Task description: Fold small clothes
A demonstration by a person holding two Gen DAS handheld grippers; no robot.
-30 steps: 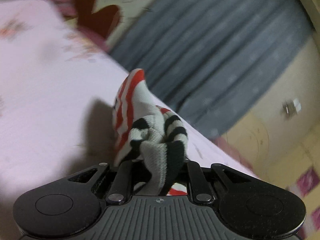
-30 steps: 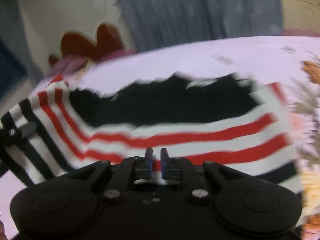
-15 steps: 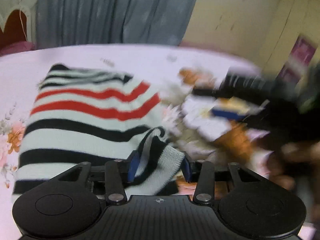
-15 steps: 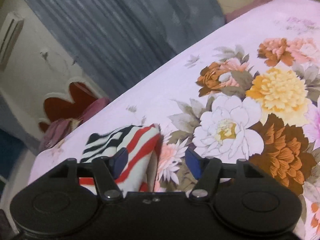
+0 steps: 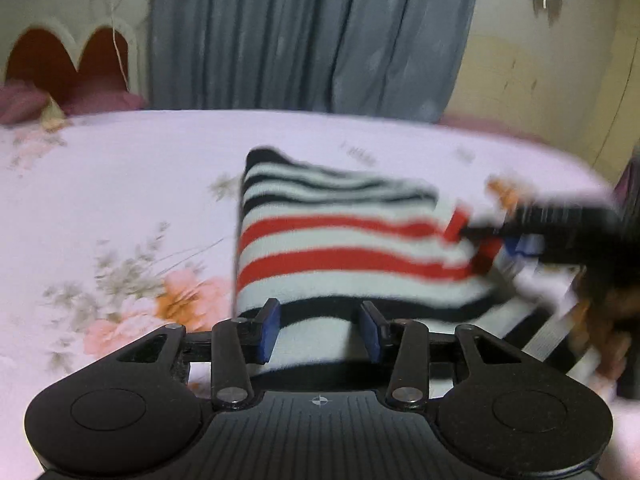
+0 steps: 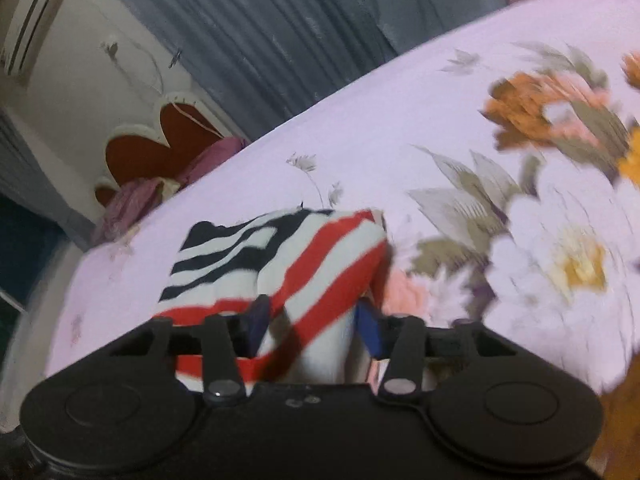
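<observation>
On the pink floral bedsheet (image 5: 120, 208), the striped garment (image 5: 340, 236) lies folded into a compact block, perhaps one tidy-up short of done, its near edge between my left gripper (image 5: 319, 330)'s parted jaws, my right gripper (image 6: 316, 330) closing on its red-striped corner.

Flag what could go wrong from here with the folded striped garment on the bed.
1. The right gripper is closing with the garment between its fingers, so pulling away could drag the fold open.
2. The left gripper stands open astride the garment's near edge; a forward push might bunch it.
3. The fold looks humped, not flat, on the soft bedsheet, so it may spring open.
</observation>
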